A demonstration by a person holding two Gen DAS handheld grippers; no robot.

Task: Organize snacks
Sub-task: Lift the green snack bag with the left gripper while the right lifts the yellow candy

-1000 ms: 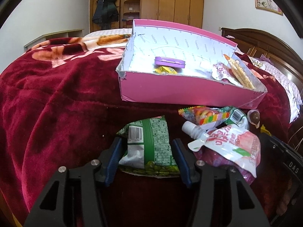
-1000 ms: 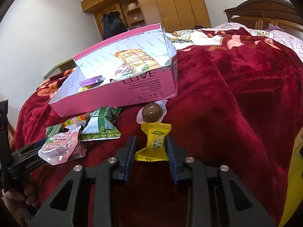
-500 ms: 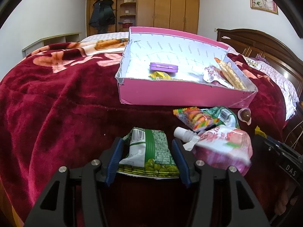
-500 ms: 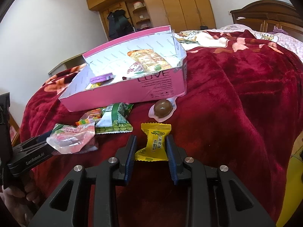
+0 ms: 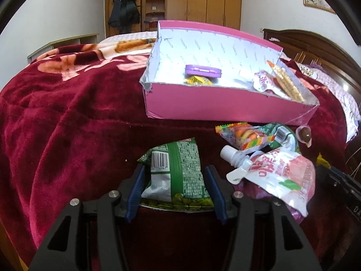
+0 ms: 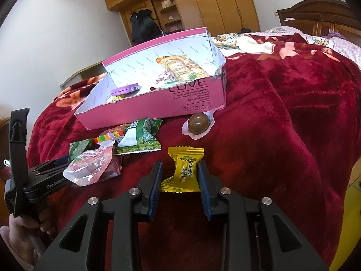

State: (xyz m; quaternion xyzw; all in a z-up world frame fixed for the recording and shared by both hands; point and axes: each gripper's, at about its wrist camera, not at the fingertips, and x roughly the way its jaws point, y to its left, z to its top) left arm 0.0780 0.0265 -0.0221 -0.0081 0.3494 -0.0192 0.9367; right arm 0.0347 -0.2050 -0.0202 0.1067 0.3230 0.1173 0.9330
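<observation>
My left gripper (image 5: 174, 176) is shut on a green pea snack bag (image 5: 174, 174), held just above the red blanket. My right gripper (image 6: 180, 171) is shut on a yellow wrapped candy (image 6: 183, 170). A pink box (image 5: 225, 110) stands ahead on the bed; it also shows in the right wrist view (image 6: 158, 110). Inside lie a purple case (image 5: 203, 70), a yellow candy (image 5: 198, 80) and a cracker pack (image 5: 285, 82). In front of the box lie a pink drink pouch (image 5: 277, 171), a rainbow candy pack (image 5: 246, 135), another green bag (image 6: 141, 142) and a chocolate ball (image 6: 198, 124).
The red blanket (image 5: 67, 124) covers the bed, with open blanket left of the box and to the right in the right wrist view (image 6: 293, 124). A wooden headboard (image 5: 315, 52) and wardrobes (image 5: 203, 0) stand behind. The left gripper's body (image 6: 33, 180) shows at left.
Both grippers have lifted and drawn slightly back from the box with their snacks held. The pink pouch has shifted a little beside the left gripper.
</observation>
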